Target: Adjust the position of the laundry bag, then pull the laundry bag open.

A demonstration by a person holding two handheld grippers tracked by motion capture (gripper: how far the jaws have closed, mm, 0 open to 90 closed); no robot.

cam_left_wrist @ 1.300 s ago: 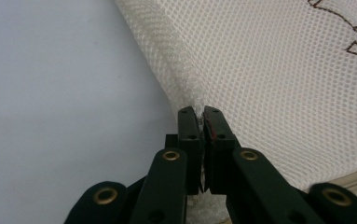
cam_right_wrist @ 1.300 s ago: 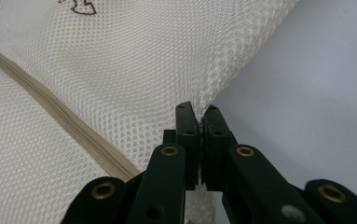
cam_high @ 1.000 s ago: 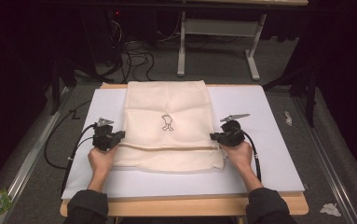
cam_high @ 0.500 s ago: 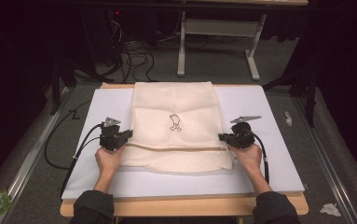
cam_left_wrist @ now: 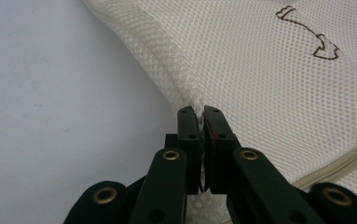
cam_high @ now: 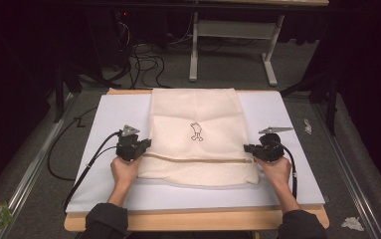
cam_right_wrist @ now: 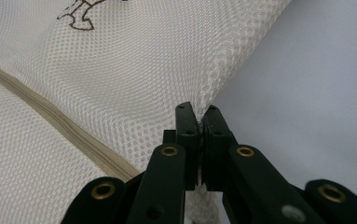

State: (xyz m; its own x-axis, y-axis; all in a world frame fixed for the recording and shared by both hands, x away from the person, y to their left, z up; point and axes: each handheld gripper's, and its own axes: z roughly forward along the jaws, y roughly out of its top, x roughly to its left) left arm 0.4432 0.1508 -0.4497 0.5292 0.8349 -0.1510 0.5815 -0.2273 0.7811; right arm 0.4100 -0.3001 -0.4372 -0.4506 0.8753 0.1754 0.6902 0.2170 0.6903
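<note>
Mesh bag lies flat on the white board, its long axis running away from the person. Left gripper and right gripper each pinch a side edge, level with each other, equally near the zip.

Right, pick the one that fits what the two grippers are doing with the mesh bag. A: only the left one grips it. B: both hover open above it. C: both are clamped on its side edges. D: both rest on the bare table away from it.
C: the left gripper and the right gripper each have their jaws shut on a side edge of the mesh bag.
</note>
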